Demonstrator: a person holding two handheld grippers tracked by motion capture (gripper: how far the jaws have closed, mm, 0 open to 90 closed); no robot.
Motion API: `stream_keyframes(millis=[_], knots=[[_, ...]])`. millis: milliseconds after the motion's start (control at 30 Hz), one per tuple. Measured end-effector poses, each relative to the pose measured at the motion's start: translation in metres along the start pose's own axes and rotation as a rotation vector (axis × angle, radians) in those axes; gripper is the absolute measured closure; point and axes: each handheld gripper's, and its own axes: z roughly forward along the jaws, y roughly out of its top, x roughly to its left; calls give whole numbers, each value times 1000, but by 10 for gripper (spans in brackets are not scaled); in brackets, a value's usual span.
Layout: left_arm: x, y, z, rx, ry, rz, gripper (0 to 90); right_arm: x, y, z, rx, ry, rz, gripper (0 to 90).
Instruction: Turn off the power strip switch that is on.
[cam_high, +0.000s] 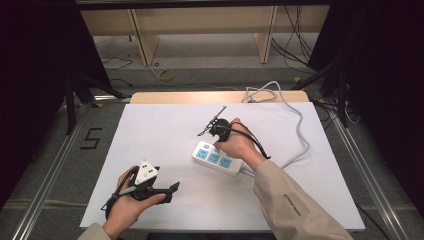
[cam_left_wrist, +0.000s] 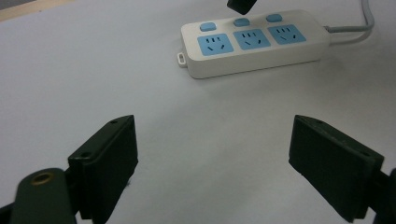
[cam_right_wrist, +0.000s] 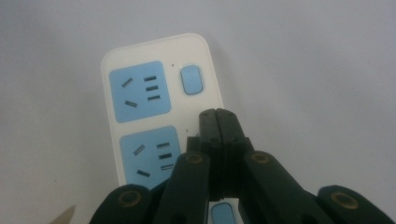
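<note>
Two claws are at work over a white worktop (cam_high: 165, 125). The right claw (cam_right_wrist: 218, 122) has its jaws pressed flat together with nothing between them, and its joined tips hang directly over the white power strip (cam_high: 217, 158), at the strip's button side between the end button (cam_right_wrist: 192, 80) and the next one (cam_right_wrist: 222, 215); whether the tips touch the strip's face I cannot tell. In the right gripper view, two blue sockets (cam_right_wrist: 139, 91) lie to the left of the closed jaws, and a second button peeks out beneath the claw's linkage. In the high view the right hand (cam_high: 239, 142) sits over the far edge of the strip, which lies slantwise under it.

The left claw (cam_left_wrist: 212, 158) stands wide, both black pads well apart with bare worktop between them and nothing held. Ahead of it and well apart lies the power strip (cam_left_wrist: 254, 46), showing three blue sockets and three blue buttons, with a tip of the other claw (cam_left_wrist: 241, 5) hanging above the middle button. The strip's grey cable (cam_high: 300, 125) runs off from the end beside the right forearm and loops toward the far edge of the worktop. The left hand (cam_high: 131, 197) rests near the front edge of the worktop.
</note>
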Motion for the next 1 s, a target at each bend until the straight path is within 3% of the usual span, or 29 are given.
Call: stream_keyframes(millis=[500,1000], knots=[[0,0,1,3,0,-2,150,-7,-10,-11,-61,-15,9,900],[0,0,1,10,-1,5,151,-1,-14,-21,-95,-12,-11,900]])
